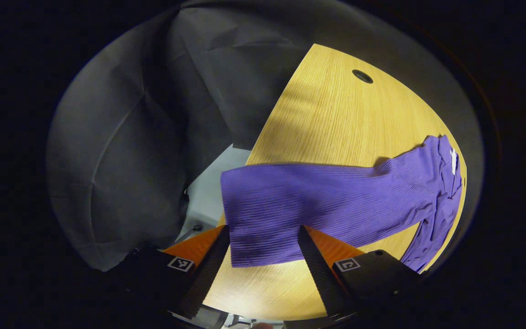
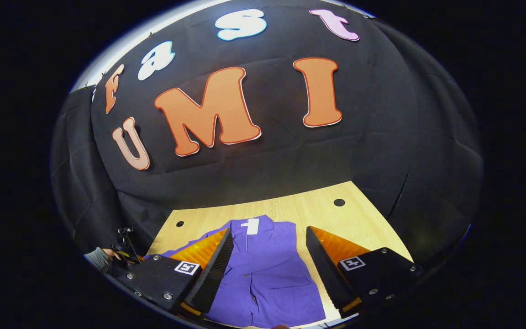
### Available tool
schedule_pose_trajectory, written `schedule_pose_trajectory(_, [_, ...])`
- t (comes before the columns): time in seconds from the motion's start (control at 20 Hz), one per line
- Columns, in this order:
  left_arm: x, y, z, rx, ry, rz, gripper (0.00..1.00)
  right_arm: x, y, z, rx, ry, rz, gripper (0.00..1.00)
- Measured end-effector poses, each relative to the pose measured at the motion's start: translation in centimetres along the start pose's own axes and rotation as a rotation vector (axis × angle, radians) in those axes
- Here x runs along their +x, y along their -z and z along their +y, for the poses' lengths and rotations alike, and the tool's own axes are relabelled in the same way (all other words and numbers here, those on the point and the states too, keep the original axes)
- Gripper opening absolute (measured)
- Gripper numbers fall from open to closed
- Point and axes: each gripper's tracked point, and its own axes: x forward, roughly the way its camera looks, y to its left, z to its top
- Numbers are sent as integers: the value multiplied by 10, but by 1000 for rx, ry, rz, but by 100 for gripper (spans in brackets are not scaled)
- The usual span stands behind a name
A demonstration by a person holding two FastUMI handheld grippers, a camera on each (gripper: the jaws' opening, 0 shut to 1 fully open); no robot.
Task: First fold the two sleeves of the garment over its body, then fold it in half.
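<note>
The purple garment (image 2: 263, 269) is lying flat on the wooden table (image 1: 331, 123). In the left gripper view, one long sleeve (image 1: 299, 205) is stretching out sideways from the garment's body and reaching the table's edge. The left gripper (image 1: 263, 249) is hanging over the sleeve's end with its fingers spread wide, holding nothing. The right gripper (image 2: 267, 269) is hanging over the garment's front, fingers spread wide too.
</note>
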Motion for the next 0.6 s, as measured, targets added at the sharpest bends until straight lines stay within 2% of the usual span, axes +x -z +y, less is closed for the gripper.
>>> schedule_pose_trajectory(0.2, [13, 0, -3, -17, -5, 20, 96, -7, 2, -10, 14, 14, -2, 95])
schedule_pose_trajectory(0.35, [11, -3, -10, 13, 4, 25, 82, -14, 8, -17, 38, 17, -6, 95])
schedule_pose_trajectory(0.45, [10, -2, -16, 39, 10, 24, 63, -17, 13, -24, 49, 24, -8, 95])
schedule_pose_trajectory(0.6, [10, -4, -23, 55, -9, 22, 22, -26, 19, -37, 76, 31, -9, 95])
